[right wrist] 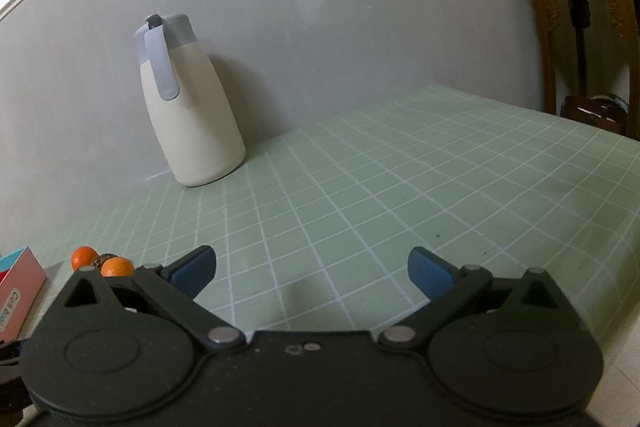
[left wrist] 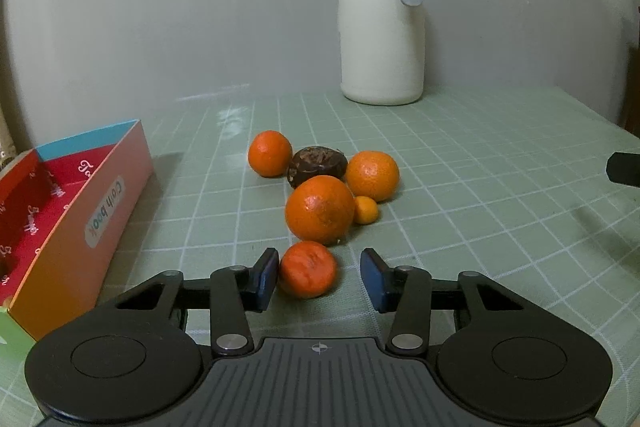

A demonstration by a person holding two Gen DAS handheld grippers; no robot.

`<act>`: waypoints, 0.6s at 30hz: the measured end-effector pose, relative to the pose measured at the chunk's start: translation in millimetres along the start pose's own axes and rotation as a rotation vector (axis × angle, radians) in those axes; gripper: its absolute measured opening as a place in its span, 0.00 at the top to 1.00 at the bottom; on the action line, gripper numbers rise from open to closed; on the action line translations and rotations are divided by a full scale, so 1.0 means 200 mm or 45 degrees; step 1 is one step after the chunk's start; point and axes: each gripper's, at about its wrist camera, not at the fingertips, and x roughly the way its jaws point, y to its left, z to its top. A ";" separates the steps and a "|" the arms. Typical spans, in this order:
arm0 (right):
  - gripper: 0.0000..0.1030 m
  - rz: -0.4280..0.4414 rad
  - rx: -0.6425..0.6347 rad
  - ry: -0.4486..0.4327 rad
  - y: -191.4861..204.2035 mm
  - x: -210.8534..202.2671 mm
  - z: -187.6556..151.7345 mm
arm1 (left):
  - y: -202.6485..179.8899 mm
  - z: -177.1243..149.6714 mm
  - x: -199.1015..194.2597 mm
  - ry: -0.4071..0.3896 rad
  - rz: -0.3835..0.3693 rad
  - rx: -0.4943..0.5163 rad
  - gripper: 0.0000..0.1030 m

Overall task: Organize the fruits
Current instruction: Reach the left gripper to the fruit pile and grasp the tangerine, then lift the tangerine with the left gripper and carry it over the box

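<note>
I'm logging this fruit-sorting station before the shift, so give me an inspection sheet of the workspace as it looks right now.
Surface: green gridded mat, some glare near the wall.
Job's things: nearest tangerine sits between the left tool's pads; large orange, two more oranges, a small kumquat and a dark brown fruit are clustered behind it; open pink box at left.
Clutter: cream thermos jug by the wall.
Grippers: left tool open around the tangerine, not clamped; right tool open, nothing between its pads.
Cables: nothing seen.
Surroundings: grey wall; carved wooden stand at right.
</note>
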 end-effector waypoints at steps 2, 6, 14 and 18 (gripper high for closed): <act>0.00 0.003 0.001 0.003 0.00 0.00 0.00 | 0.00 0.00 0.00 -0.002 0.001 0.003 0.55; 0.00 0.008 -0.006 0.009 0.01 0.00 0.00 | -0.01 0.00 0.00 -0.008 0.028 0.018 0.55; 0.00 0.011 -0.007 0.020 0.01 0.02 0.00 | 0.00 0.00 -0.01 -0.004 0.004 0.006 0.68; 0.00 0.018 -0.016 0.021 0.03 0.02 0.00 | 0.01 0.00 -0.01 -0.004 0.000 0.005 0.70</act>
